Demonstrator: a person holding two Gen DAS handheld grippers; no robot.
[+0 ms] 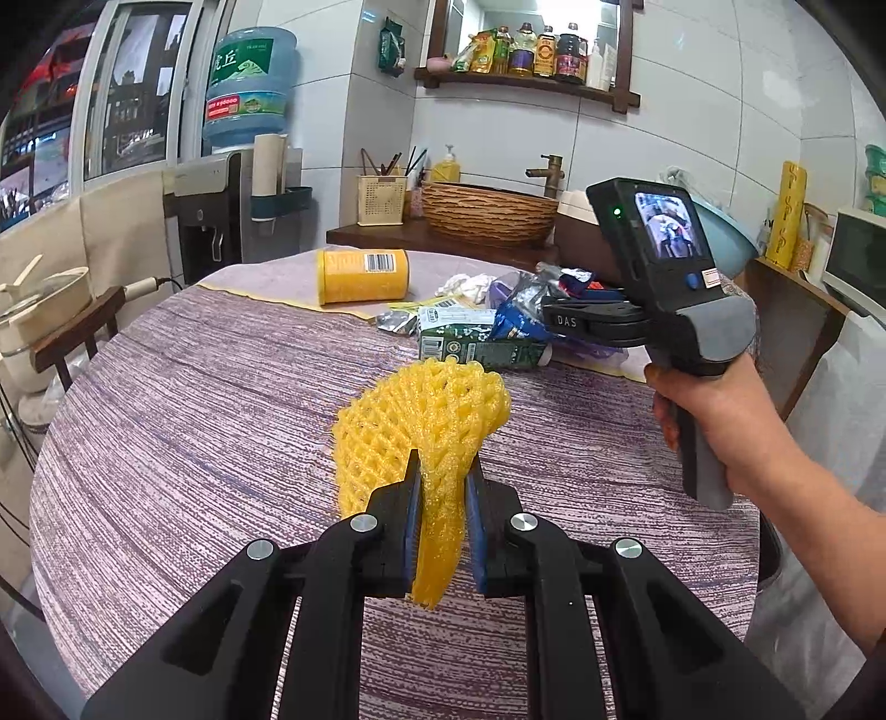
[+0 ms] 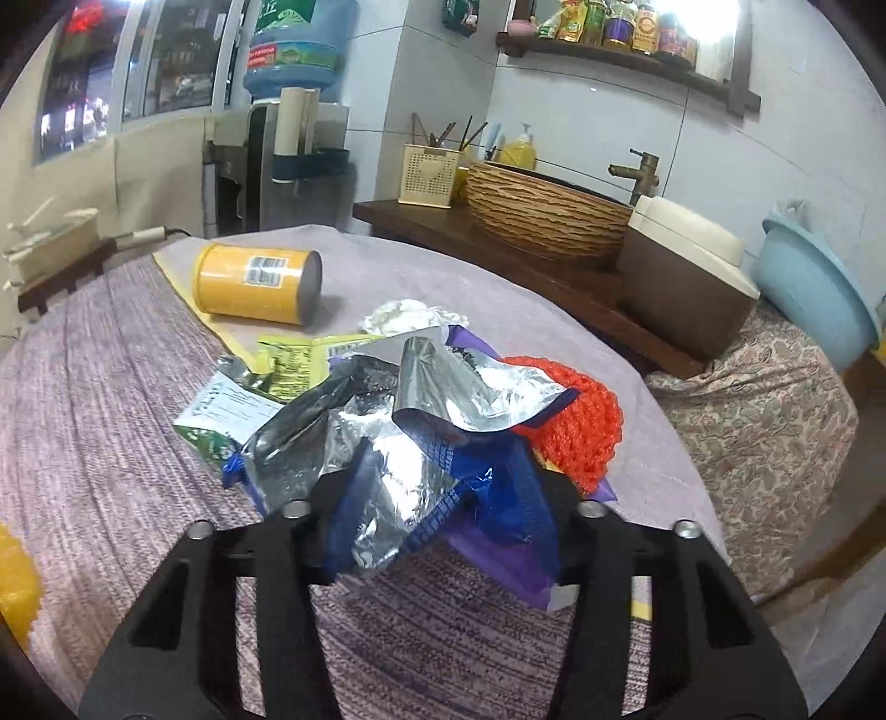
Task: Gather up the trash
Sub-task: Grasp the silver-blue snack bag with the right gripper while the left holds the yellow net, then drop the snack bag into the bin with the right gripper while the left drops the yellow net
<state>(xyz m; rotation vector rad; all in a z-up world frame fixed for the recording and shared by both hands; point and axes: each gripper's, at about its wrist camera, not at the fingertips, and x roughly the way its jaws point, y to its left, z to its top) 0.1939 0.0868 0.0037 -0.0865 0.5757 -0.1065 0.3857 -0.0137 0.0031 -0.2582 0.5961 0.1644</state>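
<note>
Two grippers each clamp trash. Left gripper [image 1: 443, 476] pinches the yellow foam net [image 1: 426, 421] by its narrow end, long axis running forward and fanning out ahead. Right gripper [image 2: 437, 498] grips a crumpled foil wrapper [image 2: 421, 426] above the pile; a yellow can [image 2: 256, 283] lies sideways beyond.

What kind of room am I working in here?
Most likely a home kitchen or dining corner: a shelf of oil and sauce bottles on tiled wall, a basin with brass tap, a water dispenser, and a cloth-covered table strewn with wrappers.
</note>
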